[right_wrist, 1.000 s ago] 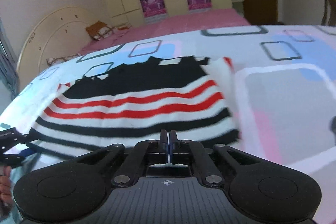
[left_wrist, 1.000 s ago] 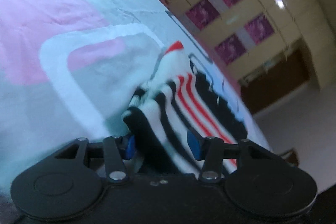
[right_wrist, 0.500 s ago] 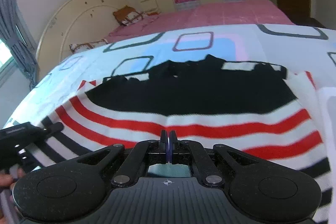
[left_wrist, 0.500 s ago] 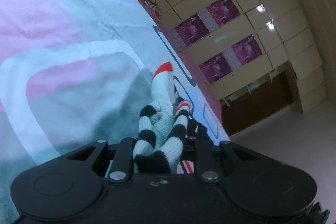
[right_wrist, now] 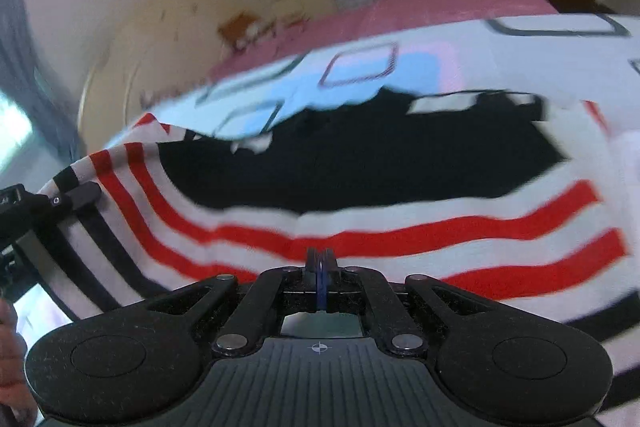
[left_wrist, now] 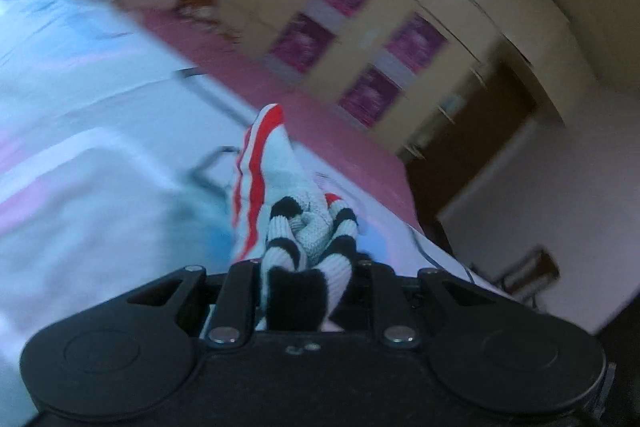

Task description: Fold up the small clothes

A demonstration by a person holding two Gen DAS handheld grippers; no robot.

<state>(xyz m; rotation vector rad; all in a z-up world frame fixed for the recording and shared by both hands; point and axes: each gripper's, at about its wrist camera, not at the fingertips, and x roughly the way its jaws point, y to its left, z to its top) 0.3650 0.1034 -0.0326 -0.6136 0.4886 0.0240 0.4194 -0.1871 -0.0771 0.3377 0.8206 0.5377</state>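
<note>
Left gripper [left_wrist: 306,267] now clamped on a bunched corner of the striped sweater [right_wrist: 360,195], a second ago spread around it; corner now lifted off the patterned bedspread [left_wrist: 100,155] at the garment's left edge. Right gripper [right_wrist: 320,267] pressed together, empty, low over the near hem. Rest of sweater flat on the bed. Likely the start of a fold toward the right.
</note>
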